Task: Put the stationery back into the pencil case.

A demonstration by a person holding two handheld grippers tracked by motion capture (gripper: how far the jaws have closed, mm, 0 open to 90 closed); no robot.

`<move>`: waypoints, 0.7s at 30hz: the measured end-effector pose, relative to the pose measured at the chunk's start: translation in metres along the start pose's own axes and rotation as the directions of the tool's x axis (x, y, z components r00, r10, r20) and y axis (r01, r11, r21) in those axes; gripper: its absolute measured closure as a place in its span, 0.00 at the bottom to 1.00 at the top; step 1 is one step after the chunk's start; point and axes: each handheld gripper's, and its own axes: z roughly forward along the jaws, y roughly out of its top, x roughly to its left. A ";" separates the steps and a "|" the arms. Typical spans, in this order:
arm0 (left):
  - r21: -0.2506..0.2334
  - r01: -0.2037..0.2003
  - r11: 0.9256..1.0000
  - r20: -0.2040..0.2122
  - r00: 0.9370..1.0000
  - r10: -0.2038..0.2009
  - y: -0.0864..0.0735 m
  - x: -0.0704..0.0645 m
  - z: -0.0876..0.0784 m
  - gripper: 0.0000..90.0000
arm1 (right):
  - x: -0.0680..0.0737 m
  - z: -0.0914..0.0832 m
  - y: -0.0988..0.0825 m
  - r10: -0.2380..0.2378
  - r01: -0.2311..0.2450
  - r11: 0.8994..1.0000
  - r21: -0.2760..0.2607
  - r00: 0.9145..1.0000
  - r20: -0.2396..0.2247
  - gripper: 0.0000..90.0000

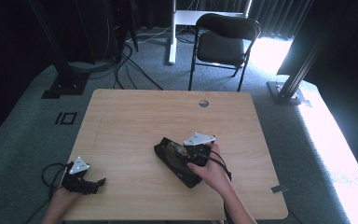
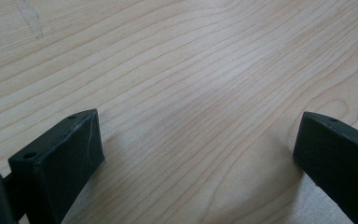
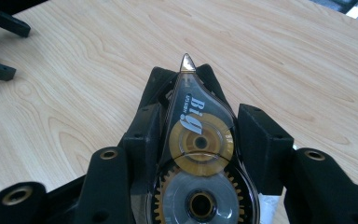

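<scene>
Toward four o'clock of the bench's (image 1: 135,116) centre, my right tongs (image 3: 200,126) are clamped on a correction tape dispenser (image 3: 198,154). In the right gripper view the jaws press on both flanks of its clear housing, the amber reel and the toothed grey wheel showing between them, and the pointed applicator tip (image 3: 187,62) projects past the jaw ends toward twelve o'clock. The dispenser appears to sit in or over a black holder (image 3: 156,86) whose edges show either side of the nose; whether it is seated or lifted clear I cannot tell. In the high view the right tongs (image 1: 186,156) sit over that dark mass, my hand (image 1: 209,170) behind them.

My left tongs (image 2: 196,140) stand open with bare wood between the jaws; in the high view the left tongs (image 1: 98,183) rest near the bench's seven o'clock corner.

Judgement: the step in hand is carrying or positioning the dispenser. To do it well, keep the squeeze even on the housing flanks and off the reels, hold the tip level, and move slowly, since the smooth plastic may pivot. The idle tongs could steady the holder if it drags.
</scene>
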 end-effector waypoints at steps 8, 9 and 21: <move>0.000 0.000 1.000 0.000 1.000 0.000 0.000 0.000 0.000 0.02 | 0.006 0.014 0.000 -0.015 0.016 0.999 0.036 1.000 -0.022 0.56; 0.000 0.000 1.000 0.000 1.000 0.000 0.000 0.000 0.000 0.02 | 0.006 0.016 -0.001 -0.020 0.020 0.999 0.041 1.000 -0.019 0.56; 0.000 0.000 1.000 0.000 1.000 0.000 0.000 0.000 0.000 0.02 | 0.007 0.033 -0.005 -0.026 0.027 0.994 0.109 1.000 -0.013 0.56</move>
